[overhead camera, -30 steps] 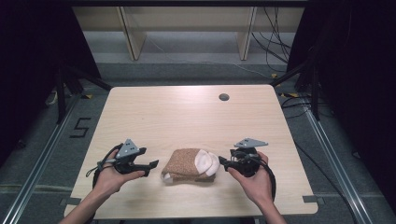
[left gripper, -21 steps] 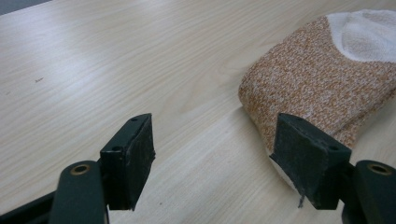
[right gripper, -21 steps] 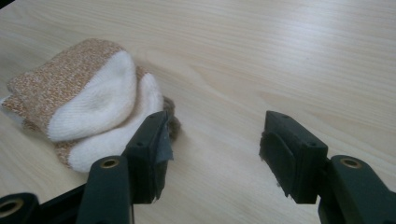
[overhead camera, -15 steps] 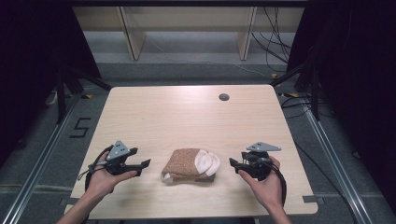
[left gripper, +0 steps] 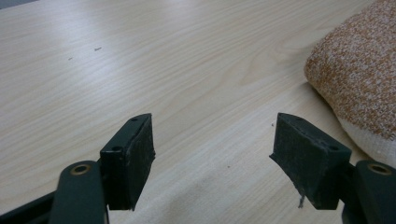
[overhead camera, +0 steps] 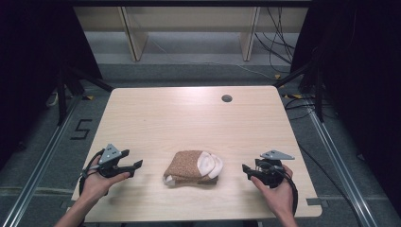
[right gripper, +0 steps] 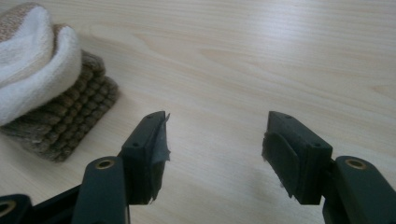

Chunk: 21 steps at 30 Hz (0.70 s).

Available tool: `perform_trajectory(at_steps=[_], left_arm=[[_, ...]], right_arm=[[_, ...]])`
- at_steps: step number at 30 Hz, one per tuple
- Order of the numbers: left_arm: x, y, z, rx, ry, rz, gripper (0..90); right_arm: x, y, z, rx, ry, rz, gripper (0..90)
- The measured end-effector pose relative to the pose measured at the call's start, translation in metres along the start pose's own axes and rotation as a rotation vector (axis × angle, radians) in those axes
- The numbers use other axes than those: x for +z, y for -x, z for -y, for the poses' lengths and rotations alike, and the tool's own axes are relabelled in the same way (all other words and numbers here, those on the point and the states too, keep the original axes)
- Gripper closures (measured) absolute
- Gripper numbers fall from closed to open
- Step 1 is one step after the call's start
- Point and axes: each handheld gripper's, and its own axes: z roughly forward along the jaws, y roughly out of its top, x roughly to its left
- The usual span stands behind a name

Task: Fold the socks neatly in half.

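Both hands have drawn outward from the folded brown-and-white sock bundle (overhead camera: 193,167) over the last second. The left gripper (overhead camera: 134,166) and right gripper (overhead camera: 247,170) hold nothing, their 2 jaw pairs wide apart. The bundle lies between them, apparently released and finished.

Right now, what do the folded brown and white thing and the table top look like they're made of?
The folded brown and white thing looks like knitted fabric, probably wool or a cotton blend: speckled brown loops in the left gripper view, a ribbed brown edge and fluffy white terry-like lining in the right gripper view. The table top looks like pale wood or wood-grain laminate, smooth with a slight sheen; which one, I can't tell.
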Motion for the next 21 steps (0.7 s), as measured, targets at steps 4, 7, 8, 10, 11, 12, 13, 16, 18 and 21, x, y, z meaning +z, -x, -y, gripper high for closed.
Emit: perform_trajectory(at_steps=[4,7,8,10,11,12,13,16,18,21], left_arm=[[0.000,-0.002,0.005,0.003,0.006,-0.010,28.3],[0.000,-0.003,0.008,0.002,0.009,-0.012,28.3],[0.000,-0.002,0.009,-0.002,0.014,-0.012,28.3],[0.000,-0.002,0.009,-0.002,0.012,-0.012,28.3],[0.000,-0.002,0.009,-0.002,0.013,-0.011,28.3],[0.000,-0.002,0.010,-0.002,0.020,-0.005,28.3],[0.000,-0.002,0.010,0.000,0.018,-0.009,28.3],[0.001,-0.001,0.011,-0.004,0.020,-0.003,28.3],[0.001,-0.001,0.010,-0.005,0.021,-0.001,28.3],[0.000,0.000,0.010,-0.005,0.027,-0.003,28.6]], right_arm=[[-0.001,0.003,0.005,0.026,0.015,0.018,39.5],[0.000,0.007,0.008,0.028,0.029,0.025,39.2],[0.000,0.007,0.009,0.043,0.030,0.021,39.2],[0.000,0.006,0.010,0.062,0.031,0.016,39.3],[0.000,0.009,0.010,0.035,0.037,0.028,39.2],[0.001,0.010,0.011,0.027,0.048,0.032,39.2],[0.002,0.011,0.011,0.022,0.049,0.039,39.2],[0.001,0.012,0.013,0.025,0.039,0.038,39.0],[0.002,0.009,0.014,0.076,0.044,0.014,38.7],[0.001,0.013,0.014,0.048,0.051,0.017,38.5]])
